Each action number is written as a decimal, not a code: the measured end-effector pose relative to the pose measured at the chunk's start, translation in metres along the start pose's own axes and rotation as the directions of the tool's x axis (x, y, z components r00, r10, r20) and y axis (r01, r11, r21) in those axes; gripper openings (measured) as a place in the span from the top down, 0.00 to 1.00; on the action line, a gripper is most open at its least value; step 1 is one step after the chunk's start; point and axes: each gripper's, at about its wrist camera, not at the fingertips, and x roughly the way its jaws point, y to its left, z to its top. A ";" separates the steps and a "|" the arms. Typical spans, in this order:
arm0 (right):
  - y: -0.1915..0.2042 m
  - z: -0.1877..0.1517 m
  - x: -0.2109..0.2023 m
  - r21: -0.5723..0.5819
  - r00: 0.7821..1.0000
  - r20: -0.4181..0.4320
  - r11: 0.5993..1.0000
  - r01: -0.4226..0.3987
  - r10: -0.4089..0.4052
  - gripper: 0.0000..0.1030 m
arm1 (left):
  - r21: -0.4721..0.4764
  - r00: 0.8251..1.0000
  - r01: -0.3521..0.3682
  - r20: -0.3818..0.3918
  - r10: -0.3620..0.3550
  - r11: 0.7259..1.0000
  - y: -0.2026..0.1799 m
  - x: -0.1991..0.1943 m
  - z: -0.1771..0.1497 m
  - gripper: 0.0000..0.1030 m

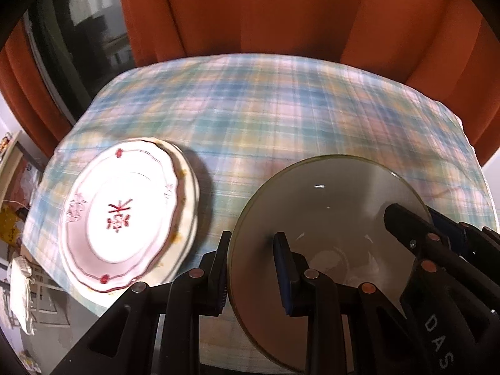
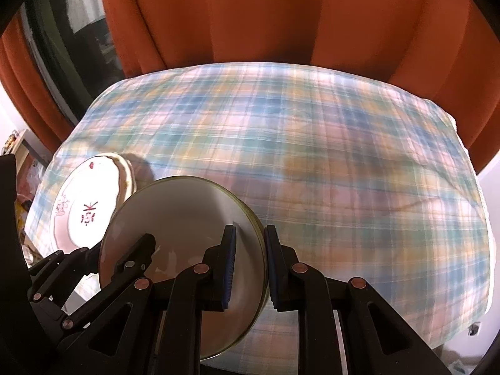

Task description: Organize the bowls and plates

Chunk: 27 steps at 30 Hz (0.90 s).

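the bowl [image 1: 328, 218] is a wide, shallow, glazed piece with a thin olive rim, and both grippers have it between them: the left gripper [image 1: 253, 268] is clamped on the rim at its own side, one blue pad inside the wall and one outside, and the right gripper [image 2: 250, 268] is pinched the same way on the opposite rim. it sits low over the near part of the plaid cloth on the tabletop [image 2: 312, 143]; whether its foot touches the cloth i cannot tell. just to its left, apart from it, lies a stack of plates [image 1: 125, 228], the top one scalloped with red marks in the centre. the bowl looks like stiff ceramic, fairly heavy for its size, and the glaze shines, so i judge it slippery under rubber pads and apt to chip if knocked against the plates. a rim grip is the only real hold on such a form, and two opposed grips keep it level; a single one would let it swing. the cloth should cushion a set-down, but it is soft and may wrinkle or drag, so the bowl wants lowering flat rather than sliding.
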 end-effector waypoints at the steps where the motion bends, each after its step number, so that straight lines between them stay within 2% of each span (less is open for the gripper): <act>1: 0.000 -0.001 0.000 0.004 1.000 0.004 1.000 0.009 -0.009 0.79 | 0.002 1.000 0.010 -0.005 -0.010 1.000 0.000 0.002 0.000 0.76; 7: 0.002 -0.003 0.002 0.032 0.998 0.002 0.997 0.068 -0.068 0.79 | 0.048 0.999 0.049 -0.009 -0.049 0.998 0.002 0.006 0.001 0.74; 13: 0.000 -0.003 0.012 0.106 0.993 -0.072 0.989 0.099 -0.091 0.77 | 0.092 0.986 0.156 -0.067 -0.150 0.983 0.008 0.015 0.008 0.59; 15: -0.001 -0.003 0.017 0.137 0.992 -0.101 0.986 0.091 -0.078 0.71 | 0.097 0.981 0.180 -0.096 -0.171 0.979 0.011 0.022 0.010 0.44; 19: -0.004 -0.003 0.021 0.181 0.985 -0.122 0.973 0.144 -0.123 0.44 | 0.085 0.953 0.276 -0.150 -0.261 0.957 0.014 0.035 0.016 0.42; 27: -0.009 -0.001 0.027 0.263 0.975 -0.158 0.945 0.197 -0.159 0.40 | 0.088 0.894 0.415 -0.227 -0.388 0.906 0.014 0.053 0.025 0.41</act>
